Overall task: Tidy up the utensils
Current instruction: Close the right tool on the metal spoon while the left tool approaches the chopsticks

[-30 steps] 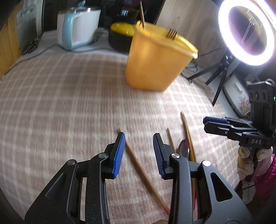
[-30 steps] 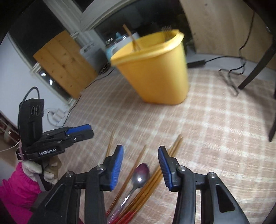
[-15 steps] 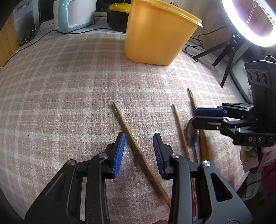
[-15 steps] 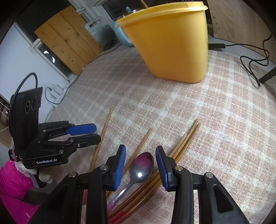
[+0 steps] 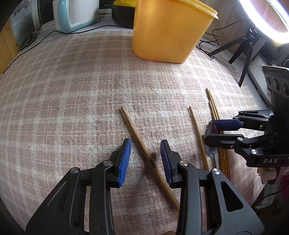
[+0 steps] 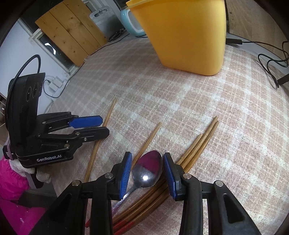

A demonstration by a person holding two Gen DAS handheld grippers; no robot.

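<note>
Both grippers have dropped closer to the checked cloth point(image 5: 75, 94) since a second ago, pitched steeply downward. Left gripper point(image 5: 145, 159) hangs partly open astride a lone chopstick point(image 5: 139, 135), its pads clear of the wood. Right gripper point(image 6: 146, 171) has just been narrowing its jaws around the spoon point(image 6: 148, 171) bowl, not pressing it; the spoon lies beside a chopstick bundle point(image 6: 196, 150). Behind stands the yellow tub point(image 5: 168, 30).

A home kitchen corner: checked tablecloth point(image 5: 72, 76), pale blue appliance point(image 5: 75, 14), black pot with yellow lid point(image 5: 122, 12)
</note>
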